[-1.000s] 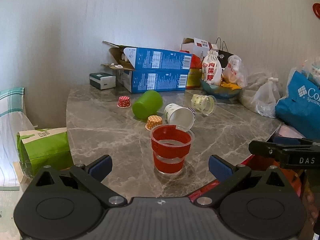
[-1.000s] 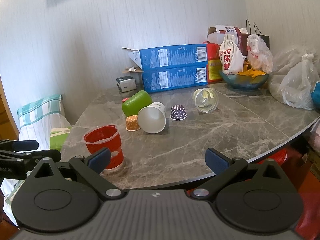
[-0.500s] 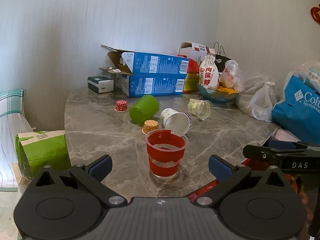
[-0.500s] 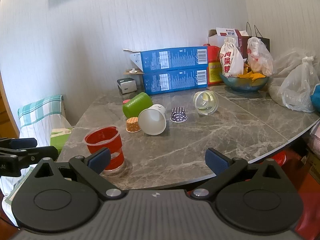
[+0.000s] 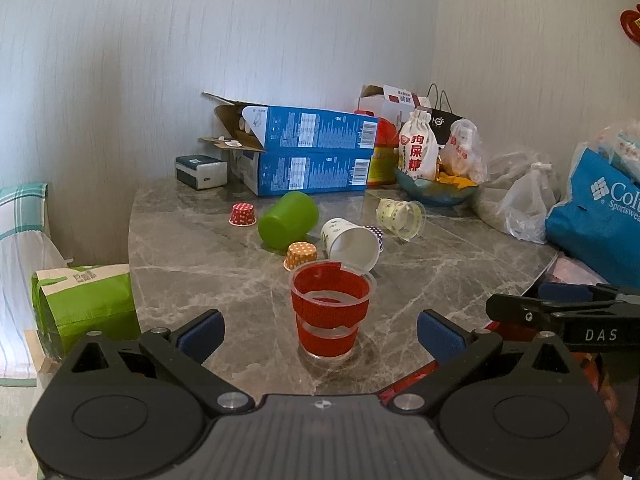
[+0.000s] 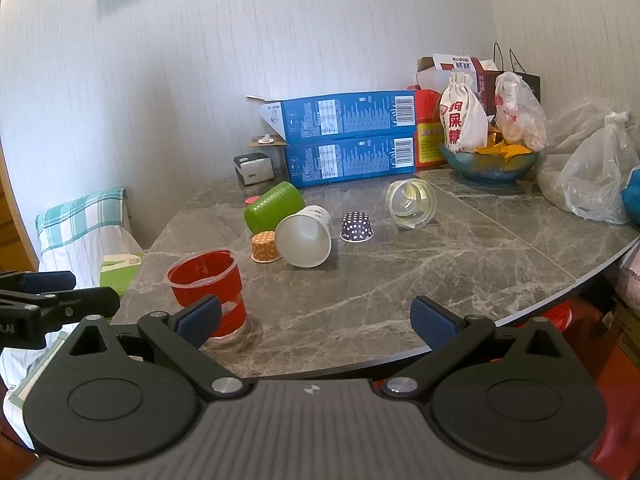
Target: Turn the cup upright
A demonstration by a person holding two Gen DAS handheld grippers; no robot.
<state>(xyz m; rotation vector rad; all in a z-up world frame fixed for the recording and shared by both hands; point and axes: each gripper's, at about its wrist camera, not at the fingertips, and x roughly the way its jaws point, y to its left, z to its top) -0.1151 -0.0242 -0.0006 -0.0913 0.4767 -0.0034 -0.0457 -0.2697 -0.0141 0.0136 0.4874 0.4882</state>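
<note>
Red cup (image 5: 330, 314) stands upright — ahead of, between, left gripper's (image 5: 320, 330) spread jaws.

Both views evenly lit, soft daylight, mild. Marble table (image 6: 400, 280) shows pale sheen toward 1 o'clock. Shadows faint. Fisheye bends walls; black vignette in the corners. Left view slightly softer; no motion blur.

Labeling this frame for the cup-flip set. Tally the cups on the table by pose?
Standing upright: 1, the red cup.
Lying on their side: 3, the green cup, the white paper cup, the clear cup.
Small dotted baking cups, mouth down: 3, the red one, the orange one, the purple one.
Total: 7
</note>
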